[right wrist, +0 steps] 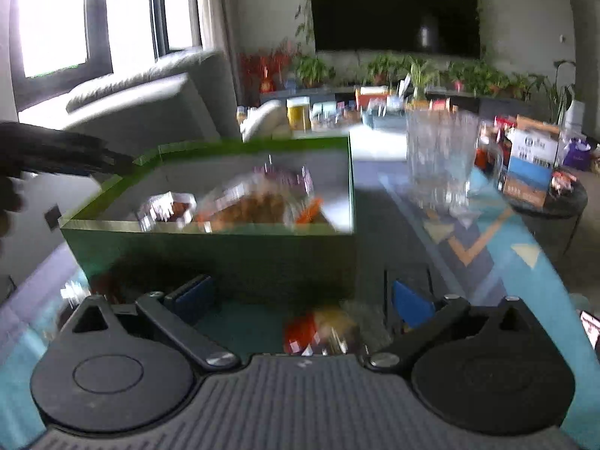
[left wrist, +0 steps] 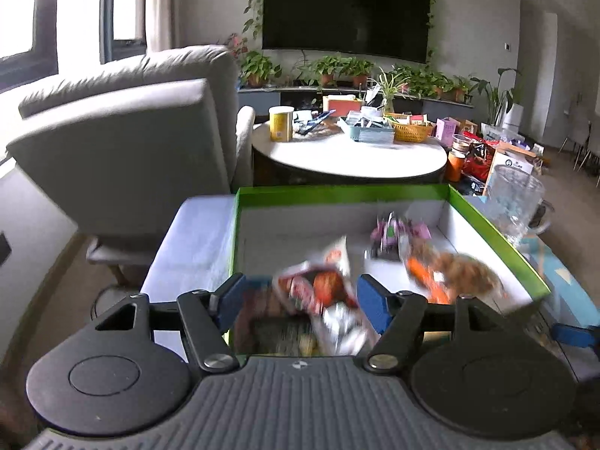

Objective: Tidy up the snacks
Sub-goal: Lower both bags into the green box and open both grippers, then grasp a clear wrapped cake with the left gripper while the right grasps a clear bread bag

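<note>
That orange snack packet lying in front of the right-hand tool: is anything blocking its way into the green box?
Yes: the green box's own near wall stands between the orange snack packet and the inside, so the packet has to be lifted over the rim. Nothing else visible blocks it.

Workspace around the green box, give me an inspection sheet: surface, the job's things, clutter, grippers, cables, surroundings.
Surface: patterned blue table top, green box standing on it.
Job's things: red and white snack packet blurred at the box's near end; brown snack bag and purple packet lying inside; orange snack packet outside, on the table before the box.
Clutter: clear glass mug beside the box.
Grippers: left gripper open over the box, the red and white packet between its fingers, contact unclear; right gripper open above the orange packet.
Cables: nothing seen.
Surroundings: grey armchair, crowded round table, wall television, potted plants.
</note>
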`<action>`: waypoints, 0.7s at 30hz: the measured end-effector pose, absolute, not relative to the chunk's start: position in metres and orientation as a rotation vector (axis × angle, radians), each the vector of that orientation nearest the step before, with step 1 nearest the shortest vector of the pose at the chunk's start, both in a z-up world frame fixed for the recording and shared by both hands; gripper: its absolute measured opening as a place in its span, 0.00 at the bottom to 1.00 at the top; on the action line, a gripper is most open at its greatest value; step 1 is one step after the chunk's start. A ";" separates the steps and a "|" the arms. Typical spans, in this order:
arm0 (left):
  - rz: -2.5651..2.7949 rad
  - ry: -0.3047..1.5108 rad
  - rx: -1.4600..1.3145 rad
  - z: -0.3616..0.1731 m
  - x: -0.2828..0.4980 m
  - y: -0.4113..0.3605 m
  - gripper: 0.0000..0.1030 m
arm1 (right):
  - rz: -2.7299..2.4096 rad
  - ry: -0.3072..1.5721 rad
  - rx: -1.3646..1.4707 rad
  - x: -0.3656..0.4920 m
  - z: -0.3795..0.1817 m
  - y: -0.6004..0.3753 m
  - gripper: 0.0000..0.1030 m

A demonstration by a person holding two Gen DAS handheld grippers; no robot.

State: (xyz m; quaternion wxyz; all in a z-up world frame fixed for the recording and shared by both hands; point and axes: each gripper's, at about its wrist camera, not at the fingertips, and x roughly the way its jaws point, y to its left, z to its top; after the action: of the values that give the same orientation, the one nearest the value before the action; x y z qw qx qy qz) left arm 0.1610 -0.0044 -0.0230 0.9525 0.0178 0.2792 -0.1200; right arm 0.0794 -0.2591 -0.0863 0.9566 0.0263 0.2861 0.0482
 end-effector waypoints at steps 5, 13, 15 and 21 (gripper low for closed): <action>-0.187 0.613 -0.003 -0.042 0.128 0.022 0.64 | 0.104 0.637 0.070 0.083 -0.097 -0.261 0.60; -0.180 0.709 -0.006 -0.069 0.107 0.033 0.64 | 0.093 0.639 0.053 0.081 -0.095 -0.262 0.60; -0.190 0.720 -0.007 -0.071 0.106 0.030 0.64 | 0.084 0.639 0.056 0.081 -0.094 -0.266 0.60; -0.216 0.728 0.015 -0.075 0.101 0.021 0.64 | 0.094 0.644 0.105 0.071 -0.091 -0.273 0.59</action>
State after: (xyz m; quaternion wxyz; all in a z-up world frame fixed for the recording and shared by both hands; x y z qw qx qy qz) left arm 0.1009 0.0207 -0.0747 0.9288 0.0072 0.3552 -0.1053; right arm 0.0710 -0.2731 -0.0908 0.9461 0.0517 0.3162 0.0460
